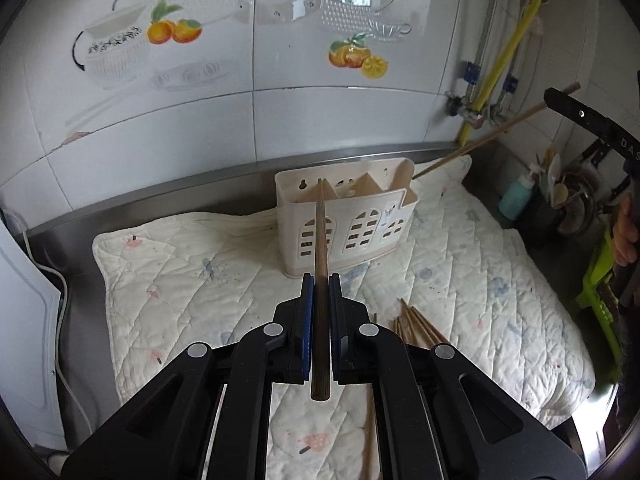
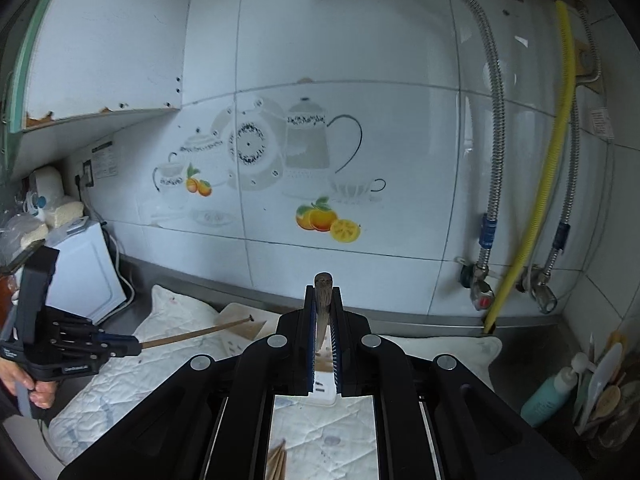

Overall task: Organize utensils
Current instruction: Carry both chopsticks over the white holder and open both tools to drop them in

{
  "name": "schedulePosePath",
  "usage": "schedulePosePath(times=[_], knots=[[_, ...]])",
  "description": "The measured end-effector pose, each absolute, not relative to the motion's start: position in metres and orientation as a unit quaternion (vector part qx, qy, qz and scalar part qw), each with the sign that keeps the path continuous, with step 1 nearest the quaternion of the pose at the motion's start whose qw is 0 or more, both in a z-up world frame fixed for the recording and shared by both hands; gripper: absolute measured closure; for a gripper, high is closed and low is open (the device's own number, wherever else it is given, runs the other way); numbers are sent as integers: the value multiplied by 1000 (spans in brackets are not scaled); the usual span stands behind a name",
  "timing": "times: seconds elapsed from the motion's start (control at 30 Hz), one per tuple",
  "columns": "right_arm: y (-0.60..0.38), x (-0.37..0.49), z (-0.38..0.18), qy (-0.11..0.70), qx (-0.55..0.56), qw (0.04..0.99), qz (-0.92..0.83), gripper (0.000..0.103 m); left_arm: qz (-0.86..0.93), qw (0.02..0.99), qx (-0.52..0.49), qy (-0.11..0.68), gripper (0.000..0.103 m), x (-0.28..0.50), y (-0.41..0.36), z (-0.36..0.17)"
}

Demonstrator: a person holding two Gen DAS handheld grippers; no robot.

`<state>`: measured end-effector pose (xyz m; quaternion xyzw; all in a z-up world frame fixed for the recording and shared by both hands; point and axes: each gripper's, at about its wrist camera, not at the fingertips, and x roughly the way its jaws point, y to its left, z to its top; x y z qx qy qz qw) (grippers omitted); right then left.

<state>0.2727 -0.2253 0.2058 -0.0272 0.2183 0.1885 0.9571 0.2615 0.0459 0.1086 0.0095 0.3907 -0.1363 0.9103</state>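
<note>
left fingers (image 1: 320,284) pinching chopstick (image 1: 321,240), right fingers (image 2: 323,300) pinching another chopstick (image 2: 323,292)

The left gripper (image 1: 320,292) sits low in the middle of its frame, its fingers pinched tight on a thin brown wooden chopstick (image 1: 321,240). The right gripper (image 2: 324,300) squeezes another brown wooden chopstick (image 2: 323,296).

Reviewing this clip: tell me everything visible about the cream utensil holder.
The holder is cream plastic, boxlike, with dividers making several open-topped compartments. Its front has arched window-like cutouts; its taller back wall has keyhole hanging slots. It stands upright on the quilted mat near the tiled wall. The chopstick in the left claw points at its left compartment; whether they touch cannot be told.
</note>
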Motion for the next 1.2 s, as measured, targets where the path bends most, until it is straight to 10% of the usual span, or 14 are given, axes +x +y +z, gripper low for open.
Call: schedulePosePath(times=[1.2], knots=[[-179, 354, 158, 284, -68, 939, 180, 96, -116, 891, 22, 438, 92, 324, 51, 117]])
